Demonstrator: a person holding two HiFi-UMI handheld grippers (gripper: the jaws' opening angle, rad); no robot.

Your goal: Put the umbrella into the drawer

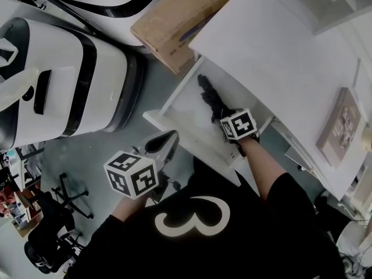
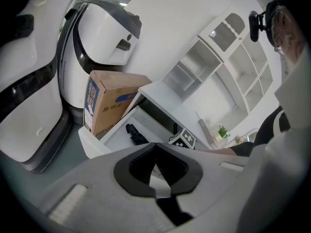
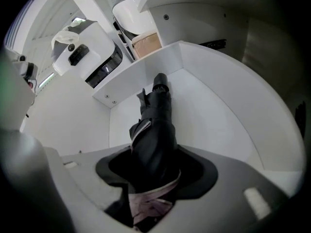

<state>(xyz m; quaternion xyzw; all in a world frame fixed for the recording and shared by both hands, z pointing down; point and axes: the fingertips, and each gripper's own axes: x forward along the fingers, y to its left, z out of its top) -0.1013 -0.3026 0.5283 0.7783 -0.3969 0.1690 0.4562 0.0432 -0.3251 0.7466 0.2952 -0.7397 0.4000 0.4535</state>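
Observation:
A white drawer [image 1: 174, 100] stands pulled out from under the white desk. A black folded umbrella [image 1: 210, 97] lies in it, its tip toward the drawer's far end. My right gripper [image 1: 224, 116] reaches down into the drawer and is shut on the umbrella's near end. In the right gripper view the umbrella [image 3: 158, 125] runs out from between the jaws of that gripper [image 3: 155, 165] over the drawer floor [image 3: 214, 115]. My left gripper [image 1: 167, 138] hovers outside the drawer's front, shut and holding nothing. Past its closed tips [image 2: 156, 147], the left gripper view shows the umbrella [image 2: 136, 134].
A cardboard box [image 1: 174, 22] stands on the floor beside the drawer's far side. Large white machines with black trim [image 1: 64, 80] fill the left. The desk top [image 1: 279, 57] overhangs the drawer, with a flat book [image 1: 343, 127] on it. A chair base [image 1: 70, 199] sits lower left.

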